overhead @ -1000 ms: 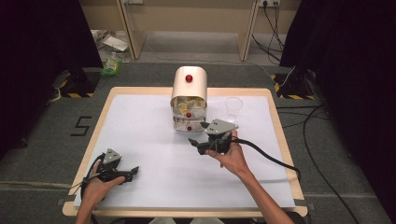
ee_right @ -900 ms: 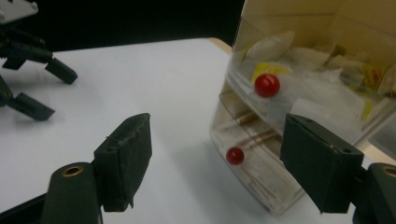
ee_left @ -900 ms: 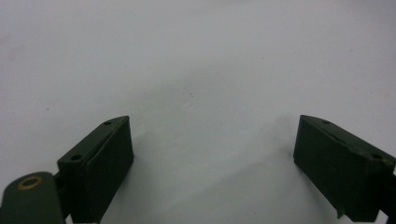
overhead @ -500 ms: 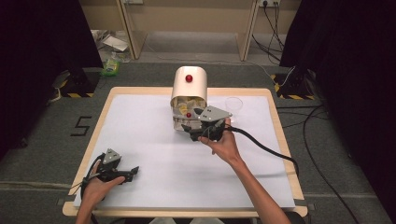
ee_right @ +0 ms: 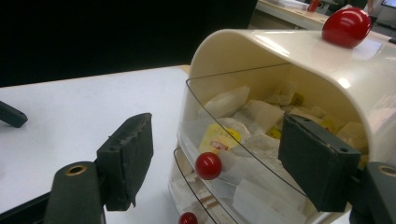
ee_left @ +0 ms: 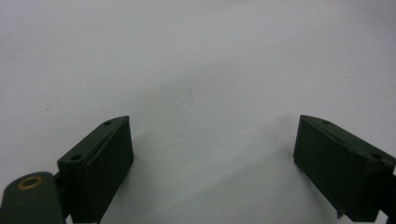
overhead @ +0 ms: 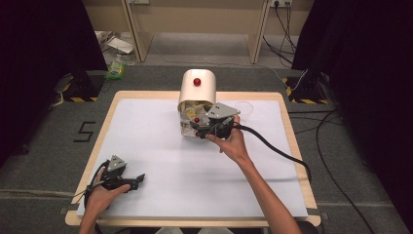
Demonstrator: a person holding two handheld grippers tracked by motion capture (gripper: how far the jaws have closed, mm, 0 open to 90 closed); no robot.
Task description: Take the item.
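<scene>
Reaching in from the near side, the right gripper (overhead: 207,130) sits at the front of the cream drawer unit (overhead: 197,92) at the table's far middle, jaws spread wide, nothing between them yet. Its own view: upper clear drawer (ee_right: 243,135) full of paper sachets, red knob (ee_right: 208,165) sitting between the jaws, not touched. Second red knob (ee_right: 188,218) on the lower drawer, bigger red knob (ee_right: 346,26) on top. Left gripper (overhead: 127,181) rests near the front-left corner of the white table (overhead: 146,146), jaws apart, empty.
</scene>
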